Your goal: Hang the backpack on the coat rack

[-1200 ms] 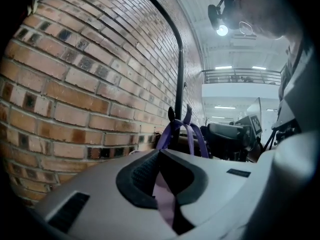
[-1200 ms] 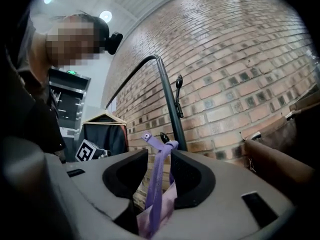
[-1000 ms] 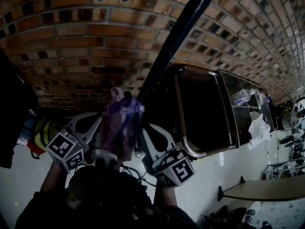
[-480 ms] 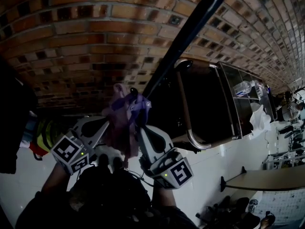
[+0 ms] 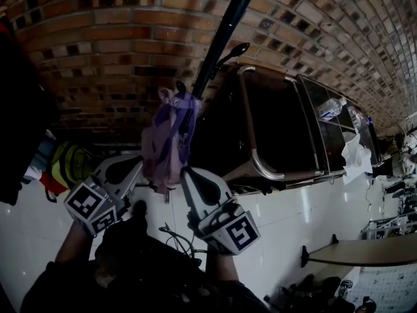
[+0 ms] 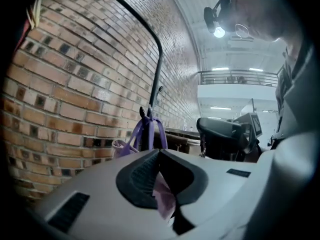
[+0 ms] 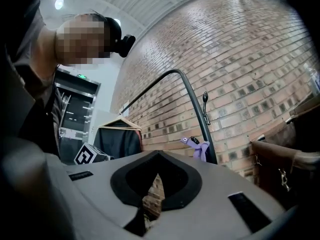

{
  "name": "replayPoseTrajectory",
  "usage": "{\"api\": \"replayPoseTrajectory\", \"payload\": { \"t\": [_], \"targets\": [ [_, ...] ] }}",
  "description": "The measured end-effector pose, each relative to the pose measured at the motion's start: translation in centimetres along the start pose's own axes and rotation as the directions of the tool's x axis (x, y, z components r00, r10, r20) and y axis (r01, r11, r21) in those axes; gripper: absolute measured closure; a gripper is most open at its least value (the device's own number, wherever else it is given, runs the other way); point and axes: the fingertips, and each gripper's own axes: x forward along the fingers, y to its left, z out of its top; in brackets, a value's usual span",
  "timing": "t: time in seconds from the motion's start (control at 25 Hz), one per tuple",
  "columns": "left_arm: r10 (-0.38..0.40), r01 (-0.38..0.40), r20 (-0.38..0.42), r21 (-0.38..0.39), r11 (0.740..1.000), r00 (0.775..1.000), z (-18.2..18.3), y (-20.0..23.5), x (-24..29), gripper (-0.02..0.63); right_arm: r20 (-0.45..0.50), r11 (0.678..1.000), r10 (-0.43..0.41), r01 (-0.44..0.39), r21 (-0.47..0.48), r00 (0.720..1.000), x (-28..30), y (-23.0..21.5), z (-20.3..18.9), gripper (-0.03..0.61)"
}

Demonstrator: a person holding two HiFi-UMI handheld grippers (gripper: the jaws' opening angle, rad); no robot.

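The purple backpack [image 5: 168, 142] hangs by its straps against the black coat rack pole [image 5: 225, 31], just under a hook [image 5: 236, 48]. My left gripper [image 5: 139, 164] reaches to the bag's lower left side and is shut on a fold of its pink-purple fabric [image 6: 163, 196]. In the left gripper view the straps [image 6: 150, 131] loop up on the pole [image 6: 159, 69]. My right gripper [image 5: 185, 173] sits below the bag's right side, its jaws shut with nothing between them. In the right gripper view, bare brick shows behind those jaws and the backpack [image 7: 199, 147] hangs ahead on the pole [image 7: 196, 109].
A brick wall [image 5: 111, 51] stands behind the rack. A dark brown seat with a metal frame [image 5: 257, 142] is to the right, with shelves [image 5: 332, 113] beyond it. Dark and yellow-green clothes [image 5: 62, 165] hang at the left. A table edge [image 5: 365, 256] lies at lower right.
The backpack has gone up to the pole and now hangs under the hook. Both grippers moved with it. The right gripper no longer touches the bag.
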Motion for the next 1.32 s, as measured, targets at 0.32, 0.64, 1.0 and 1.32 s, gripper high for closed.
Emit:
{"api": "replayPoseTrajectory", "payload": {
  "t": [0.32,0.64,1.0,1.32],
  "targets": [
    [0.050,-0.050,0.033,0.015,0.999,0.998,-2.9,-12.3,-6.0,0.600,-0.059,1.000,0.006,-0.007,-0.017,0.998,-13.5,6.4,-0.7,0.560],
    [0.078,-0.079,0.052,0.004,0.997,0.996,-5.4,-21.8,-11.3,0.600,-0.146,0.997,0.013,-0.024,-0.071,0.989,-22.1,13.1,-1.9,0.561],
    [0.128,-0.128,0.051,0.004,0.992,0.990,-6.1,-27.2,-17.1,0.600,-0.187,0.998,0.041,-0.048,-0.030,0.981,-26.2,18.5,-2.7,0.561],
    [0.160,-0.159,0.053,-0.013,0.987,0.986,-6.2,-26.4,-21.2,0.600,-0.220,0.998,0.041,-0.052,-0.044,0.975,-25.1,21.7,-3.3,0.561]
  ]
}}
